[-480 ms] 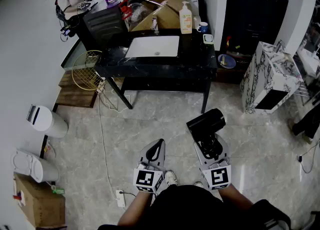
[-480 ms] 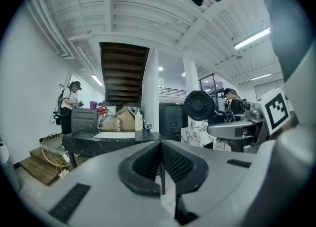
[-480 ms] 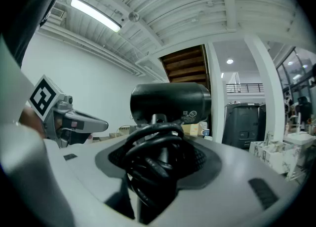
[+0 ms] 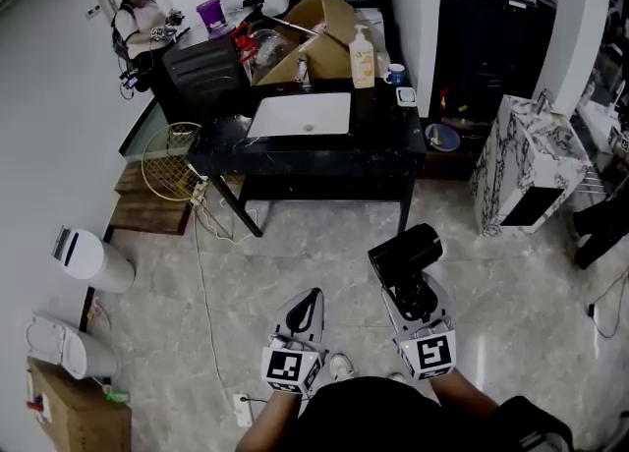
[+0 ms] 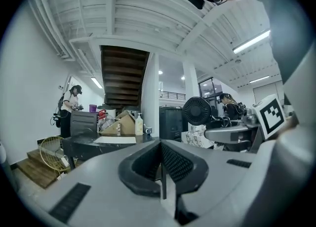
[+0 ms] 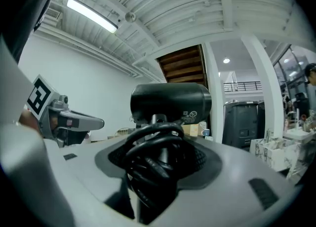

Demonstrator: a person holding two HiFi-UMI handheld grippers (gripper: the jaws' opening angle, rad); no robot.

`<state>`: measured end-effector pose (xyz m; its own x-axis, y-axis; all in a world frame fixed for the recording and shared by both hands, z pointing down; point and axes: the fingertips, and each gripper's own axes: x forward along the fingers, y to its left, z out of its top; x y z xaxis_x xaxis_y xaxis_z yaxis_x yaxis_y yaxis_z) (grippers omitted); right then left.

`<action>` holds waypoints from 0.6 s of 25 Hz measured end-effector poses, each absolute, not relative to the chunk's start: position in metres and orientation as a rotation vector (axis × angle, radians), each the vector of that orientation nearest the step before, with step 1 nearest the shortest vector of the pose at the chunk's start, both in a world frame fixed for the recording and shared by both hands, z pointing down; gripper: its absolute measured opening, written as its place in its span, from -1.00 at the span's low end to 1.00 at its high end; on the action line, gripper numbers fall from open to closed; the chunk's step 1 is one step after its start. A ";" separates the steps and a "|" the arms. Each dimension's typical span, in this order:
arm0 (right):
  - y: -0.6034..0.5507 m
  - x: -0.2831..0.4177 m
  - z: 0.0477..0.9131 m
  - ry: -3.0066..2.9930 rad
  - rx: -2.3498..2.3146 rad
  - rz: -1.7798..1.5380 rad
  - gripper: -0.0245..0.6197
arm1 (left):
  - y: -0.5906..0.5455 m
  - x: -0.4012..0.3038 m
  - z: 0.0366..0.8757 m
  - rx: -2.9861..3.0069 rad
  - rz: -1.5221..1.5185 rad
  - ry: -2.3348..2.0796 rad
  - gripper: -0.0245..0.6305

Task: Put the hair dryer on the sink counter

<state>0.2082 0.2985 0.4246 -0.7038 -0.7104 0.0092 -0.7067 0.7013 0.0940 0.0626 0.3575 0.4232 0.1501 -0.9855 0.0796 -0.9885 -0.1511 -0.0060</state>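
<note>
The black hair dryer (image 4: 405,252) is held over the tiled floor, with my right gripper (image 4: 410,290) shut on its handle and coiled cord. In the right gripper view the dryer's barrel (image 6: 170,103) stands above the jaws and the cord (image 6: 150,164) fills the gap between them. To the left of it, my left gripper (image 4: 312,297) is shut and empty; its jaws meet in the left gripper view (image 5: 161,144), where the dryer's rear grille (image 5: 197,111) shows at the right. The black sink counter (image 4: 383,136) with a white basin (image 4: 300,114) stands ahead, well beyond both grippers.
On the counter's back edge are a soap bottle (image 4: 364,45), a mug (image 4: 395,74) and an open cardboard box (image 4: 314,28). A wire basket (image 4: 169,148) leans at its left end. A marble-patterned cabinet (image 4: 521,160) stands right, a white bin (image 4: 88,255) left. A person (image 4: 138,18) stands far back left.
The counter and the room sit slightly lower in the head view. Both grippers keep their pose, the hair dryer still in the right one.
</note>
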 end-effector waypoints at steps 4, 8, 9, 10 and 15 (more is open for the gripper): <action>0.292 0.193 0.418 -2.877 1.202 -0.127 -0.14 | 0.348 0.045 0.424 2.378 0.110 -2.000 -0.94; 0.286 0.172 0.406 -2.899 1.212 -0.176 -0.14 | 0.336 0.023 0.417 2.424 0.106 -1.975 -0.94; 0.285 0.167 0.403 -2.900 1.217 -0.182 -0.14 | 0.334 0.018 0.416 2.429 0.095 -1.970 -0.94; 0.283 0.163 0.401 -2.900 1.222 -0.185 -0.13 | 0.332 0.013 0.415 2.433 0.088 -1.964 -0.94; 0.271 0.137 0.397 -2.888 1.256 -0.200 -0.13 | 0.319 -0.023 0.411 2.444 0.100 -1.981 -0.94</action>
